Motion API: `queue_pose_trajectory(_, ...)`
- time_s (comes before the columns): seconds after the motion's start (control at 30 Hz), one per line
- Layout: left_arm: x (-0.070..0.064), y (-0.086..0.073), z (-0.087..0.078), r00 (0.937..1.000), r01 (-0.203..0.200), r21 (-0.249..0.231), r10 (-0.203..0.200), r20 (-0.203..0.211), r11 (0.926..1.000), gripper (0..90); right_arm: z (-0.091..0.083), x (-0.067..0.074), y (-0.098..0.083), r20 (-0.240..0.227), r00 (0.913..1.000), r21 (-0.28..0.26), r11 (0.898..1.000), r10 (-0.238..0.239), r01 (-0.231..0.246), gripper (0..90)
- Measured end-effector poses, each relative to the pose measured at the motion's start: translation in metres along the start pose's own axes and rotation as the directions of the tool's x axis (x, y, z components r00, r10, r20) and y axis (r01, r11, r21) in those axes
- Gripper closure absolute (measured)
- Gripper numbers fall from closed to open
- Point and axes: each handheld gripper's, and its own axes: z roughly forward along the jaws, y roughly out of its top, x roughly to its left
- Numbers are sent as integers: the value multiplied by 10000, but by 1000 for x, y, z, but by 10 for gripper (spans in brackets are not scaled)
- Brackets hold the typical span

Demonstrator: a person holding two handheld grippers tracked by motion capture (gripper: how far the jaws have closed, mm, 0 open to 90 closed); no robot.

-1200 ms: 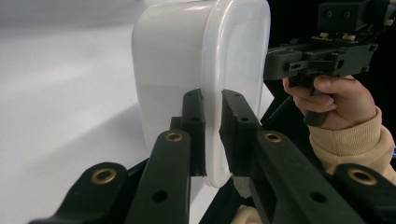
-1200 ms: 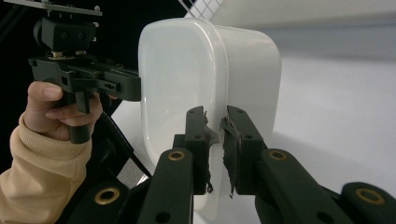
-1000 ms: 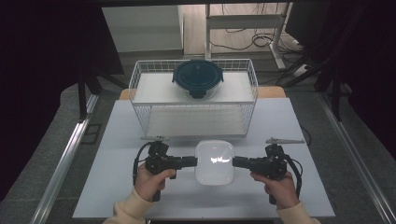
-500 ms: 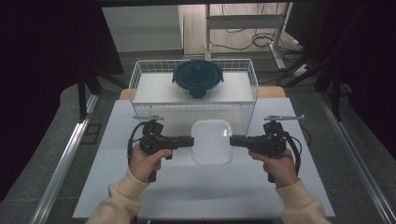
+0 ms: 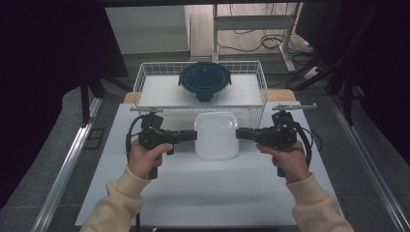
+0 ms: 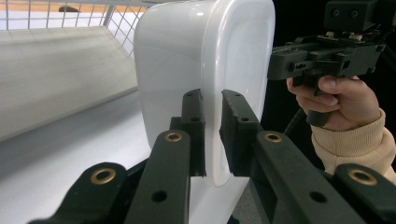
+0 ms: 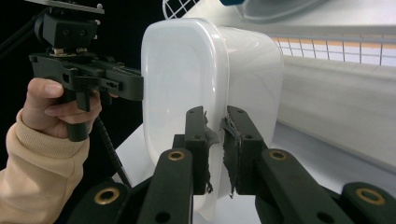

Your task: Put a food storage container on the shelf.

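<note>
I hold the white container (image 5: 216,135) by its rims, left claw (image 5: 192,136) and right claw (image 5: 240,133) both clenched, ready to carry it level over the near wall into the wire basket (image 5: 145,77).

In the left gripper view, the white rounded-rectangular plastic container (image 6: 205,70) runs off the top edge at twelve o'clock, and its lower rim is hidden behind the left gripper (image 6: 212,135). The white wire basket (image 6: 56,11) is cropped at eleven o'clock. In the right gripper view, the container's rim slips behind the right gripper (image 7: 215,149), and the dark blue round lidded bowl (image 7: 266,7) is cut off at one o'clock. From the high view, the container's contents cannot be told.
</note>
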Motion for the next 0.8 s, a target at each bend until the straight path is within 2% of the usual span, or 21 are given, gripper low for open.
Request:
queue_pose_trajectory(0.37, -6, 12, -14, 10000, 72, -147, -72, -21, 9999, 806, 0, 12, 16, -52, 10000, 6, 10000, -72, 72, 797)
queue_pose_trajectory(0.5, -10, 18, -18, 10000, -19, -188, 17, -59, 9998, 806, -1, 16, 24, -115, 9998, -29, 9999, -169, 169, 798)
queue_pose_trajectory(0.8, -12, 43, -28, 9998, -25, -286, 20, -181, 9996, 803, -1, 21, 48, -169, 9991, -57, 9993, -378, 377, 798)
